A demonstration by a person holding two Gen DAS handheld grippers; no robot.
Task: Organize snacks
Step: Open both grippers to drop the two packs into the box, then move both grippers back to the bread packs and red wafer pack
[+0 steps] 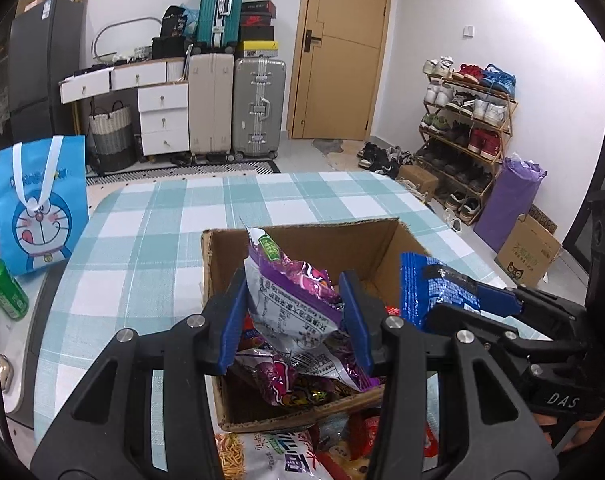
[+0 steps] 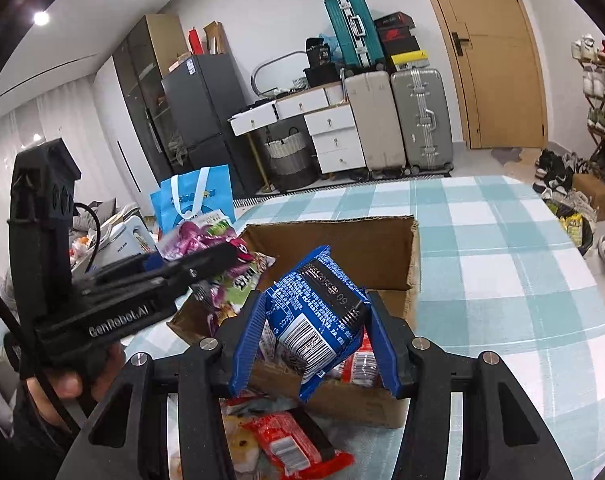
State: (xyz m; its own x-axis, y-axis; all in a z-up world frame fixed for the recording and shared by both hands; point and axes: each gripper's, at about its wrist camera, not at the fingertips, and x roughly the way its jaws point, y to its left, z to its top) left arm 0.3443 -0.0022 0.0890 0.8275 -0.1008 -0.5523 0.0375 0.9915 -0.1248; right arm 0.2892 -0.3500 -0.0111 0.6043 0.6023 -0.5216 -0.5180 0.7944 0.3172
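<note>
An open cardboard box (image 1: pixel 302 236) stands on the checked tablecloth; it also shows in the right wrist view (image 2: pixel 342 240). My left gripper (image 1: pixel 294 320) is shut on a purple snack packet (image 1: pixel 290 292) and holds it over the box, above other purple packets (image 1: pixel 286 380) inside. My right gripper (image 2: pixel 314 328) is shut on a blue snack packet (image 2: pixel 318 308) over the box's near edge. The blue packet (image 1: pixel 430 292) and right gripper show at the right of the left wrist view. The left gripper with its purple packet (image 2: pixel 206 240) shows at the left of the right wrist view.
Loose snack packets lie in front of the box, among them a red one (image 2: pixel 290 440) and a white noodle bag (image 1: pixel 262 456). A blue Doraemon bag (image 1: pixel 42 208) and a green can (image 1: pixel 6 288) stand at the left. The tablecloth (image 2: pixel 502 280) stretches right of the box.
</note>
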